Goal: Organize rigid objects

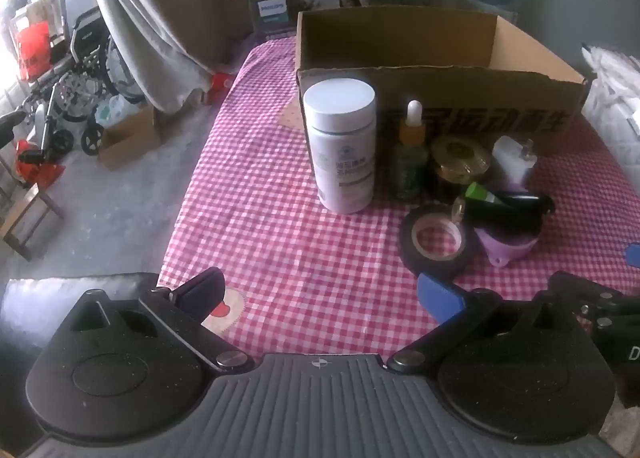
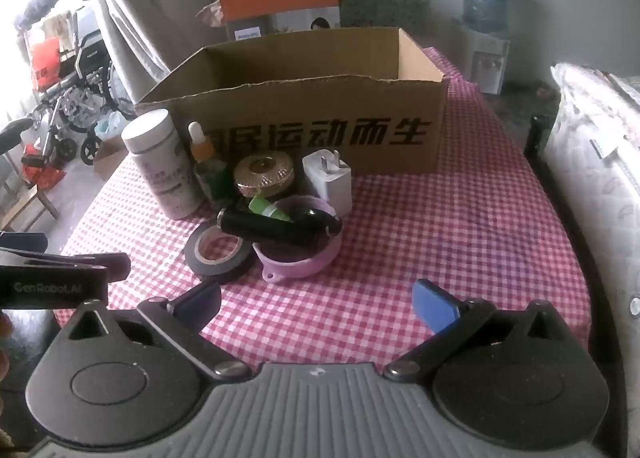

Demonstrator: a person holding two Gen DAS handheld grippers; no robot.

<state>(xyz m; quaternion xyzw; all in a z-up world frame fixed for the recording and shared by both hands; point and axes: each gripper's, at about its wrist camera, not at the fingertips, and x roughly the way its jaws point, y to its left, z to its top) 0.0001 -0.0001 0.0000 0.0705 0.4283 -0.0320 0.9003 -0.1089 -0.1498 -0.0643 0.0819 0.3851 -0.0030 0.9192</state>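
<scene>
Left wrist view is showing the left gripper [image 1: 320, 294] hovering with jaws spread, empty (right gripper [image 2: 318, 300] likewise); white pill bottle [image 1: 340, 145], tape roll [image 1: 438, 244] and purple bowl [image 1: 508, 242] are sitting before the cardboard box [image 1: 440, 97] on the bench [image 1: 280, 217].

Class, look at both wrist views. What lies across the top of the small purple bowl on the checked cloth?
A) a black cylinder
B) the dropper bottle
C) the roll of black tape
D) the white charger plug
A: the black cylinder rests across the rim of the purple bowl, while the tape roll, charger plug and dropper bottle sit on the cloth beside it.
</scene>
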